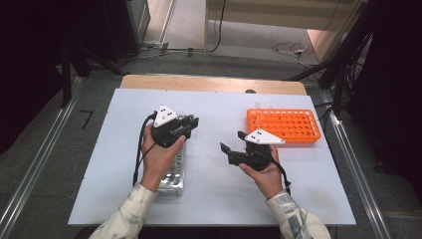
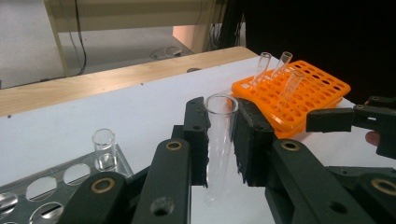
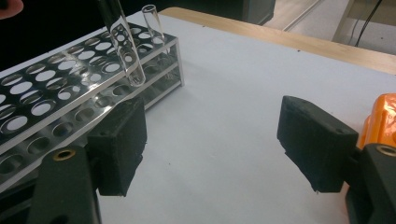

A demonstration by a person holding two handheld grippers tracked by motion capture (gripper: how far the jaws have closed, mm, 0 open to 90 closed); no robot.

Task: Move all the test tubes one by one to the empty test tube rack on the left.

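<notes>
High view: left gripper (image 1: 191, 124) just above perforated steel rack (image 1: 174, 177); left gripper view: clamped on clear glass test tube (image 2: 218, 140), slippery, liable to drop if squeezed loosely; right gripper view: right gripper (image 3: 212, 144) wide open, empty, beside that rack, risking a bump.

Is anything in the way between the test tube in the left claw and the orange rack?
Partly: the open right claw hangs beside the orange rack, near the test tube's path. The white tabletop between is bare.
</notes>
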